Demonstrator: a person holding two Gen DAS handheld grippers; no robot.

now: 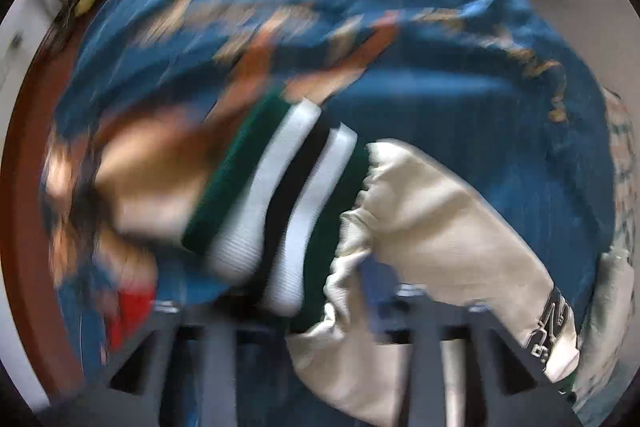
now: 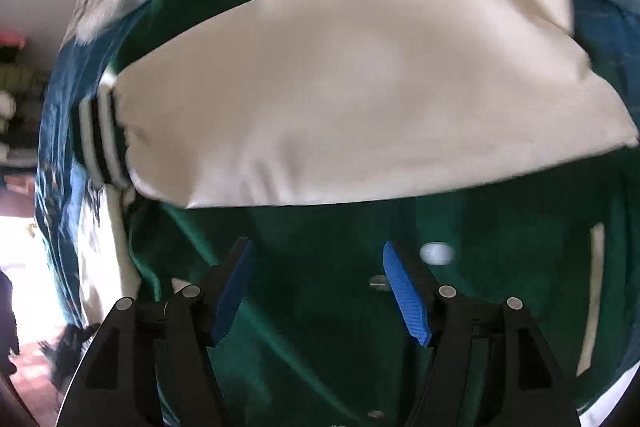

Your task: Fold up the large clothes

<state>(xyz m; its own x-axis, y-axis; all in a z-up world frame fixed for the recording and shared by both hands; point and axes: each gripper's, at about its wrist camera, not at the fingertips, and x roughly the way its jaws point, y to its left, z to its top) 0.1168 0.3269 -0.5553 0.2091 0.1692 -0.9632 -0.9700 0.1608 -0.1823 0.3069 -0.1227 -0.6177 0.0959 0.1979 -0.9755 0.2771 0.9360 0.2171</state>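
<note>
A green varsity jacket (image 2: 320, 307) with cream sleeves lies on a blue patterned cover (image 1: 420, 95). In the left wrist view one cream sleeve (image 1: 432, 227) ends in a green, white and black striped cuff (image 1: 276, 203). My left gripper (image 1: 316, 307) is shut on this sleeve just behind the cuff, and the cloth hides its fingertips. The picture is blurred. In the right wrist view the other cream sleeve (image 2: 360, 87) lies folded across the green body, with its cuff (image 2: 100, 139) at the left. My right gripper (image 2: 317, 245) stands open over the green front, its blue pads (image 2: 404, 295) apart with nothing between them.
The blue cover (image 2: 52, 147) shows past the jacket's left edge. A reddish-brown floor (image 1: 24, 195) runs along the left. A bright doorway (image 2: 20, 259) and cluttered shelves (image 2: 12, 99) lie at the far left. A white snap button (image 2: 438, 253) sits on the jacket front.
</note>
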